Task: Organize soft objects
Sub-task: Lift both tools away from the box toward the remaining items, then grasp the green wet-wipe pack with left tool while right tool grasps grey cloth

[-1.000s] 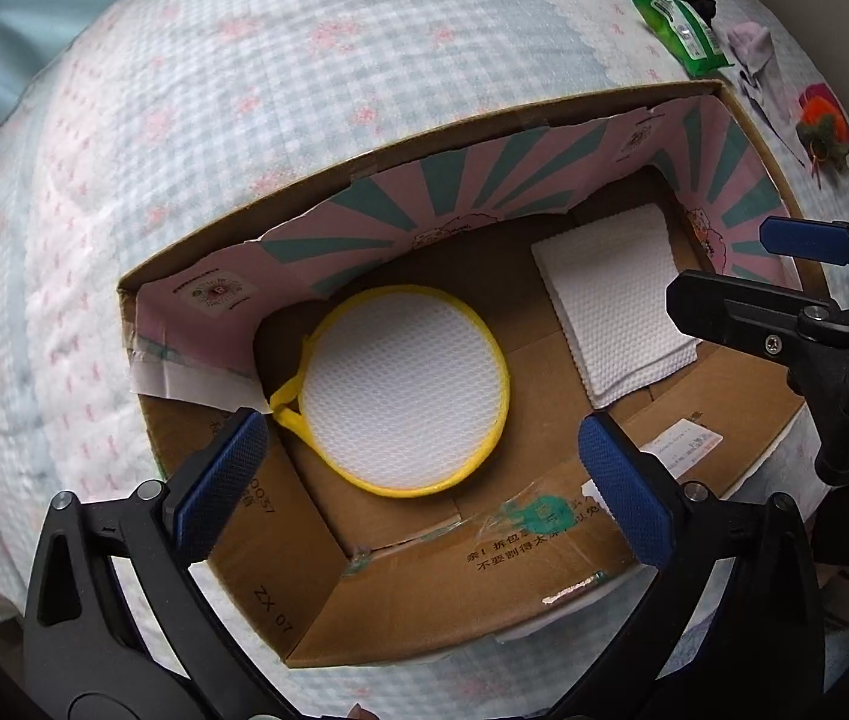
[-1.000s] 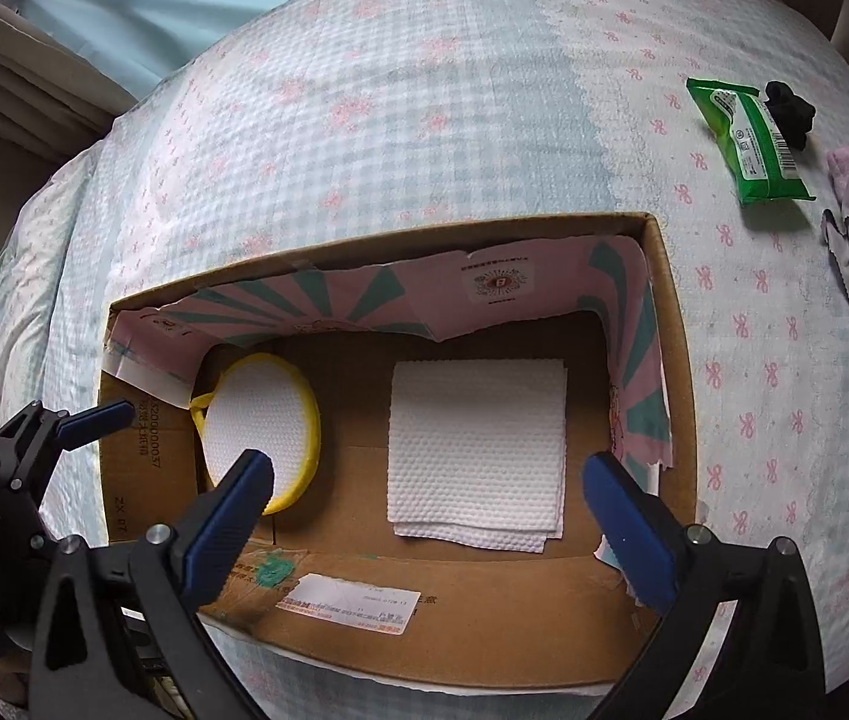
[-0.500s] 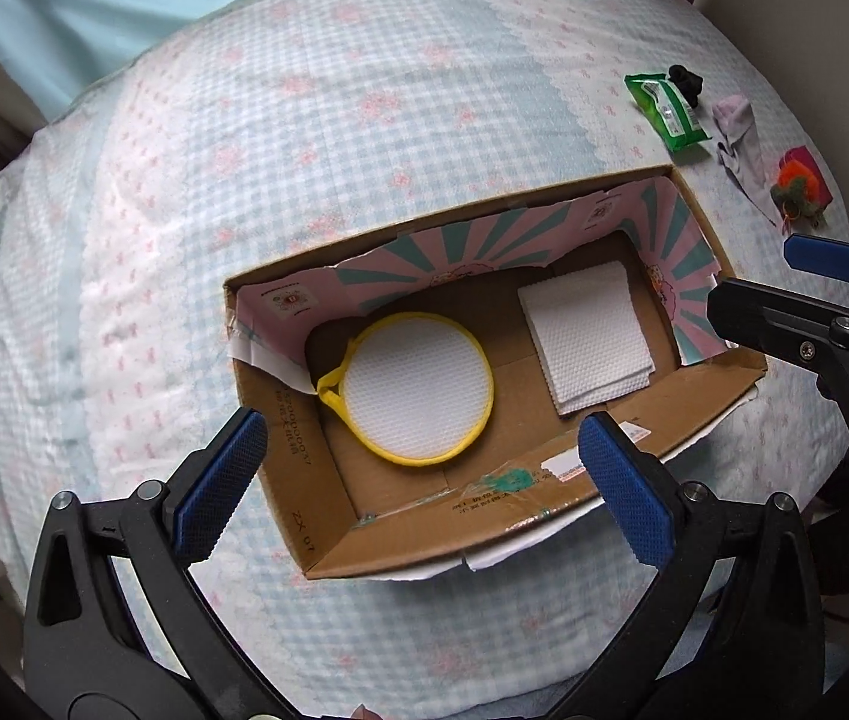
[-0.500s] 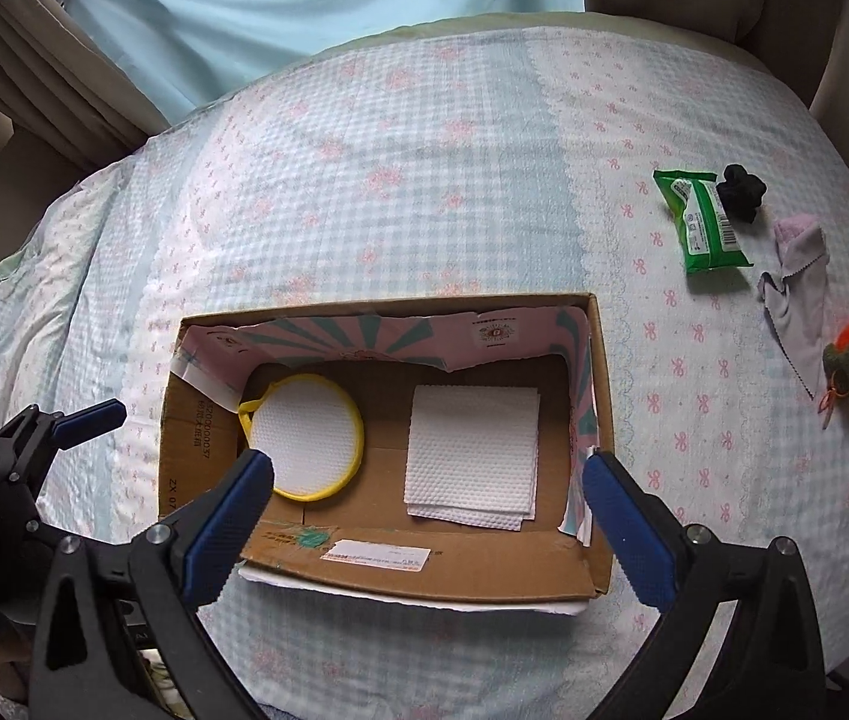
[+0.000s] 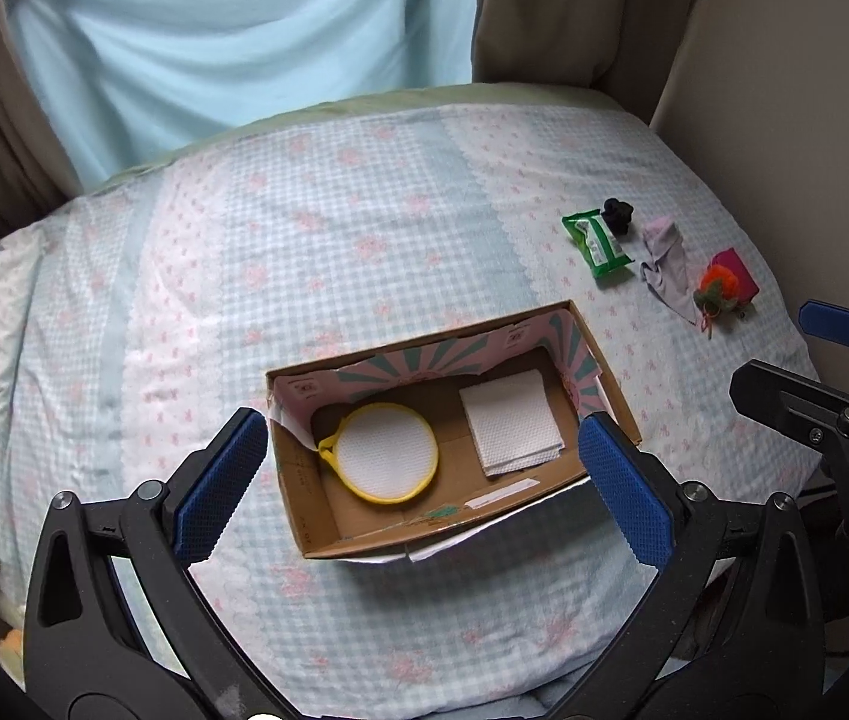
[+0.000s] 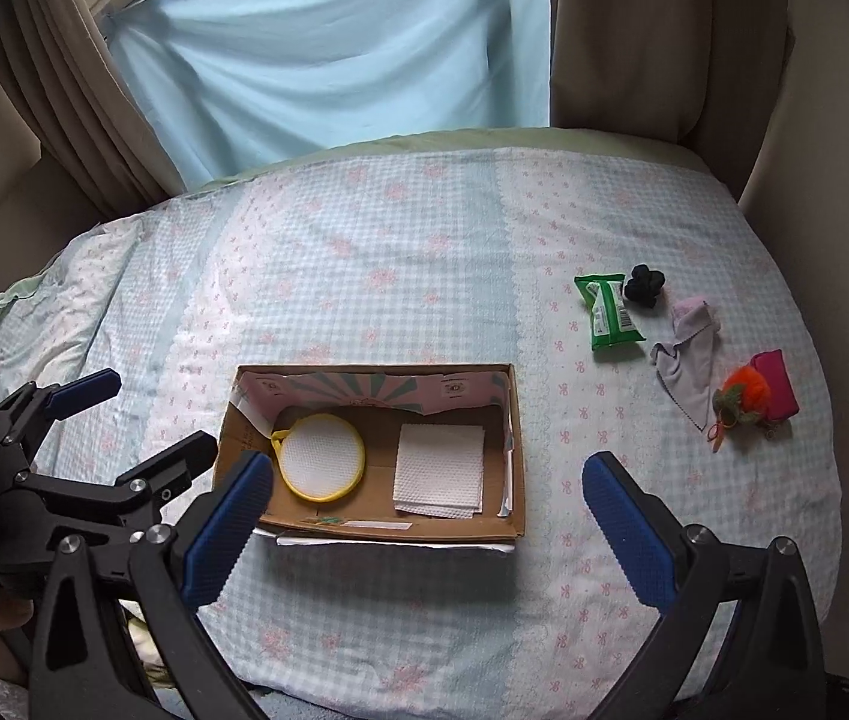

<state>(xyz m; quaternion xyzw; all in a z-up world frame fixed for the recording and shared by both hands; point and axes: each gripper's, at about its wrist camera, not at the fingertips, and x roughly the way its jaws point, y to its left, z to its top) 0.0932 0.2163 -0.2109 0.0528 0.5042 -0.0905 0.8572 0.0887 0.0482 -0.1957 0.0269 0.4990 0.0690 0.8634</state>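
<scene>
An open cardboard box (image 5: 610, 387) (image 6: 517, 450) lies on the bed. It holds a round white pad with a yellow rim (image 5: 387, 461) (image 6: 321, 465) and a folded white cloth (image 5: 511, 429) (image 6: 439, 470). Right of the box lie a green wipes pack (image 5: 597, 243) (image 6: 610, 318), a black scrunchie (image 5: 617, 216) (image 6: 643, 285), a lilac cloth (image 5: 667, 267) (image 6: 688, 354), an orange plush (image 5: 718, 291) (image 6: 742, 399) and a pink pouch (image 5: 739, 279) (image 6: 775, 384). My left gripper (image 5: 418, 489) and right gripper (image 6: 427, 531) are open and empty, high above the box's near side.
The bed has a checked blue and pink cover (image 5: 304, 252) (image 6: 394, 252). A light blue sheet (image 6: 334, 54) hangs over the window behind it, with beige curtains (image 6: 664, 30) at the sides. The bed's front edge lies just under both grippers.
Both grippers have pulled up and back from the box, which now looks much smaller. The items right of the box have come fully into view. Both jaws stay open.
</scene>
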